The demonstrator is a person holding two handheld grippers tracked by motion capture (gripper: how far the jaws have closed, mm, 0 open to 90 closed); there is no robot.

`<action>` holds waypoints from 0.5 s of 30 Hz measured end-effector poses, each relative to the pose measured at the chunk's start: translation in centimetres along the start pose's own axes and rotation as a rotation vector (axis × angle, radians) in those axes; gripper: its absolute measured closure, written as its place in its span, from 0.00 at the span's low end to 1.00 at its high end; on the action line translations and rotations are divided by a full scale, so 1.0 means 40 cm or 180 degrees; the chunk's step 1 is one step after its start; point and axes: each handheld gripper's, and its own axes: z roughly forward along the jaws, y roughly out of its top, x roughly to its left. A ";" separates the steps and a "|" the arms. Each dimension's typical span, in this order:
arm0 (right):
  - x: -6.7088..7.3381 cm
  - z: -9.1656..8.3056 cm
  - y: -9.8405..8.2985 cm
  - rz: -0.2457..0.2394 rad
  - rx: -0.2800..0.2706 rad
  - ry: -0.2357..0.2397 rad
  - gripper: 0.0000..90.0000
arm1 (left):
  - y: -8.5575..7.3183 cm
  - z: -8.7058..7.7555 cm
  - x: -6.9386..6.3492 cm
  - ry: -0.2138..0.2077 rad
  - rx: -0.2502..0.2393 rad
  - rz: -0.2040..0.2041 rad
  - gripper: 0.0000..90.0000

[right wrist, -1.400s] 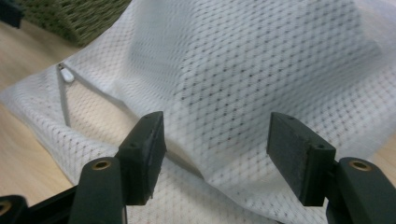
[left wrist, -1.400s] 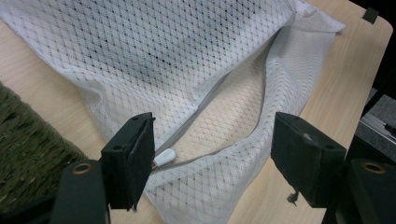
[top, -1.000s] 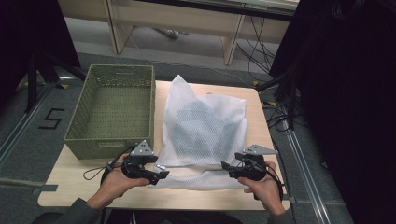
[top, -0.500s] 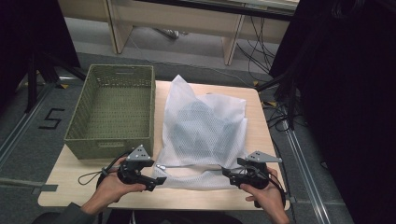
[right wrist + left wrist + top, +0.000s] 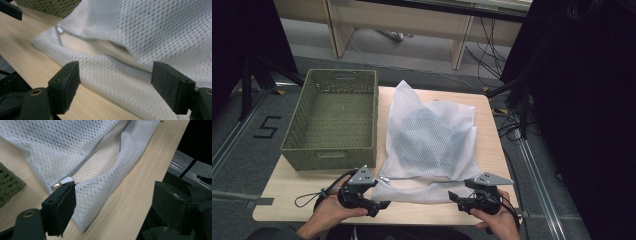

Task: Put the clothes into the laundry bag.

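Both hands sit low and level, left gripper (image 5: 379, 204) and right gripper (image 5: 454, 196) facing each other, jaws just opened wide, nothing clamped

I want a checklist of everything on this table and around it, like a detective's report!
Surface: pale wooden table, bare at its edges.
Job's things: white mesh bag, lying flat, zip mouth gaping at the near edge; zip pull at one end.
Clutter: green woven basket, nothing inside.
Grippers: left gripper and right gripper both open, near the bag's mouth, holding nothing.
Cables: black cable loops from the left gripper.
Surroundings: grey floor, a painted 5.
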 end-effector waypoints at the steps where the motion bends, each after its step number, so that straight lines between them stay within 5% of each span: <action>1: 0.005 0.000 -0.003 0.0034 -0.0005 0.0012 0.27 | 0.000 -0.002 -0.003 0.0030 0.0024 0.0037 0.21; 2: 0.013 -0.004 -0.005 0.0097 0.0065 0.0024 0.27 | -0.001 -0.001 -0.005 0.0002 -0.0014 0.0000 0.21; 6: 0.011 0.003 -0.011 -0.0166 0.0014 -0.0008 0.27 | 0.001 -0.004 -0.001 0.0024 -0.0020 0.0083 0.21; 8: 0.021 0.007 -0.012 -0.0093 0.0092 0.0006 0.27 | 0.001 -0.005 0.002 0.0052 0.0021 0.0086 0.21; 15: 0.021 0.019 -0.012 -0.0244 0.0082 0.0017 0.27 | 0.002 -0.005 0.001 0.0065 0.0040 0.0105 0.21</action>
